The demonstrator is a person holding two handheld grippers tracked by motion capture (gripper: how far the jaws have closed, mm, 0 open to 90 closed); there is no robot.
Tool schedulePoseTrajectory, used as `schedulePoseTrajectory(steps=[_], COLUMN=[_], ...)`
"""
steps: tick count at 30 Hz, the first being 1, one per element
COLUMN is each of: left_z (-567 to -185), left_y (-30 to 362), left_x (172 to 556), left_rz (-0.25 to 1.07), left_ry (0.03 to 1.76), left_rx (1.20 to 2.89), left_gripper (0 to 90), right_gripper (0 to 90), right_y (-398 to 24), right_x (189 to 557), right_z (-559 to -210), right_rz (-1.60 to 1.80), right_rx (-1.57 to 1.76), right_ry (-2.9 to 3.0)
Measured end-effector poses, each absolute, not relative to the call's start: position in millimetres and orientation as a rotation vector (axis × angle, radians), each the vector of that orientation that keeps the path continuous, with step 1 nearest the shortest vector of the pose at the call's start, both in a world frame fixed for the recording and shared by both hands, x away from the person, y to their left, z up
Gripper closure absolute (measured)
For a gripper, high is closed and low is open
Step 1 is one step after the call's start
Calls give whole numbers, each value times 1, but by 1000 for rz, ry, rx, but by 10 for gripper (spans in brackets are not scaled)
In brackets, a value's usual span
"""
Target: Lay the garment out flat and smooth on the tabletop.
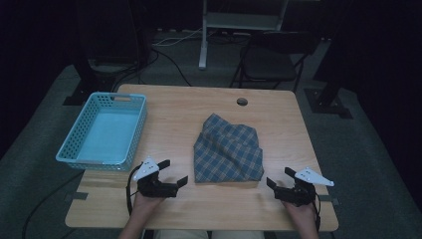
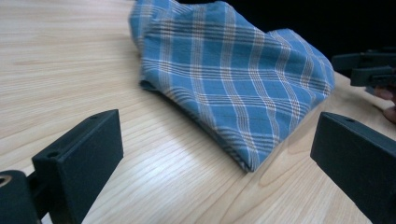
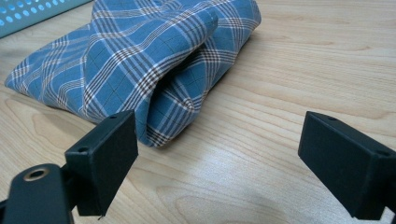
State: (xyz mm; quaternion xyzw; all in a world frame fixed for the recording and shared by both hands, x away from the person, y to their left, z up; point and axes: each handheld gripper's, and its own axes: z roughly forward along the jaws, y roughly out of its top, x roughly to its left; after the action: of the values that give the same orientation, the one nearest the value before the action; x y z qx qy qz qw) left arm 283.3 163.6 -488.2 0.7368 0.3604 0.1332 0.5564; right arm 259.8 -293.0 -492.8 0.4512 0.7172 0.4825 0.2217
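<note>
A blue plaid cloth (image 1: 228, 150) lies loosely folded near the middle of the wooden counter (image 1: 169, 119), a little toward the person's side. Its near edge runs roughly straight, while the far part rises in soft bunched folds. In the right gripper view the cloth (image 3: 140, 60) shows a layered fold with a dark opening between two layers, and its near corner rests flat on the wood.

The left tool (image 1: 171, 174) sits on the counter just beside the cloth's near left corner, held in the person's left hand (image 1: 144, 201). Its jaws stand wide apart, released, with nothing between them; in the left gripper view the cloth (image 2: 233, 79) lies ahead of the gap, apart from both jaws.

The right tool (image 1: 279, 178) rests near the cloth's near right corner, held in the right hand (image 1: 301, 211). Its jaws are also spread wide and hold nothing; the cloth's corner lies just beyond its left jaw.

A light blue plastic basket (image 1: 74, 149) stands at the counter's left edge, well apart from the cloth. Beyond the counter stands a dark folding chair (image 1: 271, 59) on the floor.
</note>
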Motion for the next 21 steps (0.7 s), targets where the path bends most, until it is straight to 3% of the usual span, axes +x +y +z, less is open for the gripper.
schedulePoseTrajectory(steps=[17, 21], left_z=[-462, -462], left_y=[148, 140], left_x=[345, 356], left_rz=[331, 343], left_ry=[861, 857], left_rx=[1737, 1761], left_gripper=[41, 136], right_gripper=[115, 115], right_y=[-292, -293], right_x=[260, 260], right_z=[-493, -493], right_rz=[1332, 1334], right_rx=[1244, 1242], right_ry=[1993, 1994])
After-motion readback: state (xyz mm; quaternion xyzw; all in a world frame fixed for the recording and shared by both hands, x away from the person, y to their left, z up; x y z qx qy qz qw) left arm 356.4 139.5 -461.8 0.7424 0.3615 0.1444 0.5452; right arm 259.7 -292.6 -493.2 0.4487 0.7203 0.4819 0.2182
